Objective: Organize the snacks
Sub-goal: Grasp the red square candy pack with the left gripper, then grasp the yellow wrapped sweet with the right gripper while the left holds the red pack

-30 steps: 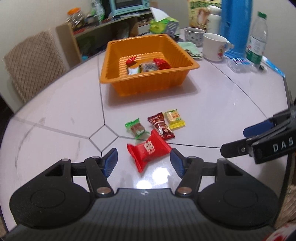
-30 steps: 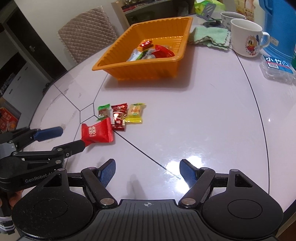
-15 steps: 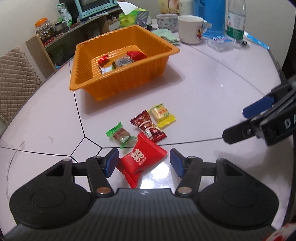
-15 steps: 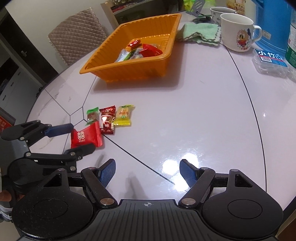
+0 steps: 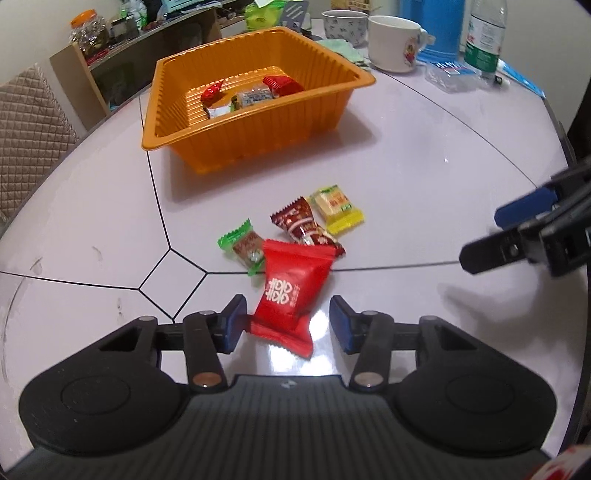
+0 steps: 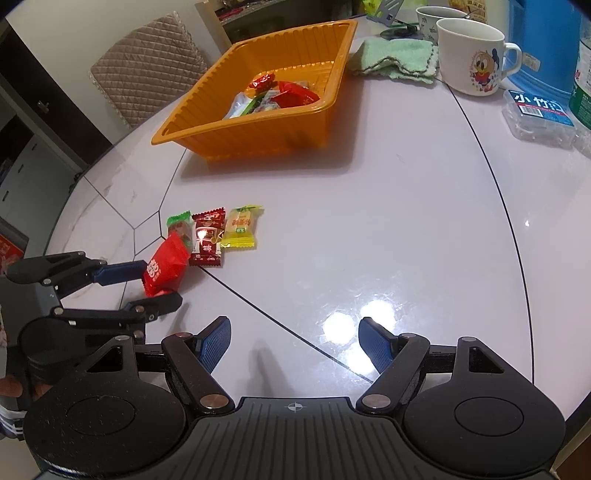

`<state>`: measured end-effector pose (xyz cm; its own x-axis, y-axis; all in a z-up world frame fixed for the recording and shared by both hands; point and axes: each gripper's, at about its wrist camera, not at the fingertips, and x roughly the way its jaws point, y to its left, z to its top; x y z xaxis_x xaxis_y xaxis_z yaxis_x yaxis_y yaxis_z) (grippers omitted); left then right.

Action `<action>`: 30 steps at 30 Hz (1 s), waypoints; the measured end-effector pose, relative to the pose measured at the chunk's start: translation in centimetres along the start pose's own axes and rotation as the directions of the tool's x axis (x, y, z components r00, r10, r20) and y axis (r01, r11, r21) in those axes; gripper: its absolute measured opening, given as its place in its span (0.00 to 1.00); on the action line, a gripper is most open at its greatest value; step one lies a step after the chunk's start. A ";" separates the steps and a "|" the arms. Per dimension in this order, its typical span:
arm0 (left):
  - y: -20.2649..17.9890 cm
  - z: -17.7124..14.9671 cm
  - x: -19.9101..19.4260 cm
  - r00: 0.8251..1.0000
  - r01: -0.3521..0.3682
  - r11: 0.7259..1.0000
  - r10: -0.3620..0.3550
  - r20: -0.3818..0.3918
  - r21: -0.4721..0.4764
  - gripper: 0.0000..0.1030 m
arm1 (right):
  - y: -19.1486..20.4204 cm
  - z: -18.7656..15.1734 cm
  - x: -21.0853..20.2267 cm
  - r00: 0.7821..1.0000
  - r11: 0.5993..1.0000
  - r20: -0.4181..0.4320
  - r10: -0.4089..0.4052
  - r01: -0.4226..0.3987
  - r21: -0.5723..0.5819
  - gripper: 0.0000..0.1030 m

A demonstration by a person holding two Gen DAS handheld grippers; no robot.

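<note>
A red snack packet point(image 5: 290, 291) lies on the white table between the fingers of my left gripper point(image 5: 288, 323), which is open around it; the left pad looks close to or touching it. The packet point(image 6: 166, 266) and left gripper point(image 6: 147, 282) also show in the right wrist view. Just beyond lie a green candy point(image 5: 242, 247), a dark red candy point(image 5: 304, 227) and a yellow candy point(image 5: 334, 208). The orange tray point(image 5: 255, 129) farther back holds several snacks. My right gripper point(image 6: 295, 345) is open and empty over bare table, right of the packet.
Behind and right of the tray stand a white mug point(image 6: 474, 55), a second cup point(image 5: 343, 24), a green cloth point(image 6: 393, 57), a blue flask point(image 5: 432, 22), a water bottle point(image 5: 482, 37) and a clear plastic box point(image 6: 537, 118). A padded chair point(image 6: 147, 77) stands beyond the table's left edge.
My left gripper has moved forward around the red packet, which now sits deeper between the fingers, and has swung its view. The right gripper has edged forward slightly.
</note>
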<state>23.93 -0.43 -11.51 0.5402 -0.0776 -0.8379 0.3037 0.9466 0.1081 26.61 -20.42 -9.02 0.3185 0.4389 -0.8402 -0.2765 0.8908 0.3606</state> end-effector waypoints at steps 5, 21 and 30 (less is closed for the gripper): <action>-0.1 0.6 0.5 1.000 -0.005 1.000 0.005 0.000 -0.014 0.43 | -0.1 0.0 -0.2 1.000 1.000 0.005 -0.005 0.005 0.001 0.74; 0.7 -0.8 -1.5 0.999 -0.022 0.992 0.026 0.030 -0.127 0.36 | 0.4 0.3 -0.3 0.998 0.999 0.057 0.012 -0.010 -0.044 0.74; 4.2 -1.4 -3.7 0.991 -0.112 0.952 0.128 0.037 -0.285 0.36 | 2.3 2.2 0.8 0.992 0.991 0.120 0.041 -0.025 -0.130 0.71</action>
<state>22.08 4.30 -8.74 0.6031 0.0329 -0.7970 0.0048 0.9990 0.0448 28.17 -17.75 -7.97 0.4136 0.4861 -0.7698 -0.3997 0.8566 0.3262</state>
